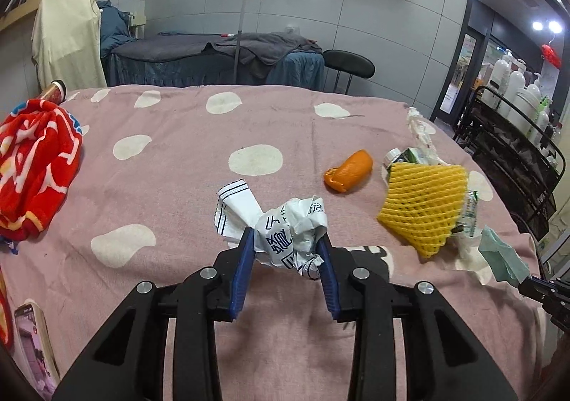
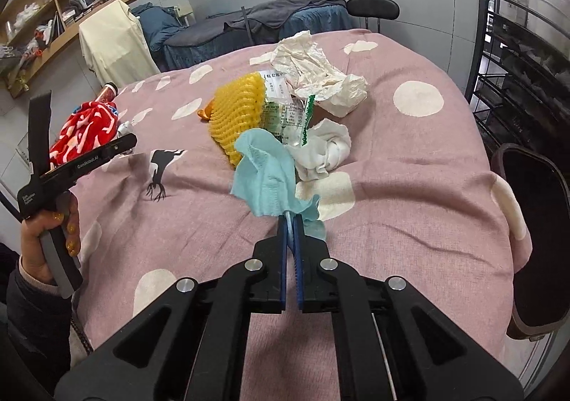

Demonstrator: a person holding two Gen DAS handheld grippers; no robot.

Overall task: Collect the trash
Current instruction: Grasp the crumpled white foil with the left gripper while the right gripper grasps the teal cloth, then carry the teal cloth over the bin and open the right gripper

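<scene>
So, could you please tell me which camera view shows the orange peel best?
The left wrist view: the orange peel lies in the open on the pink bedspread, left of the yellow foam net. In the right wrist view only a sliver of it shows behind the net.

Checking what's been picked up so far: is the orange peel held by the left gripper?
No, the left gripper clamps a crumpled printed wrapper, while the orange peel lies apart on the bedspread.
</scene>
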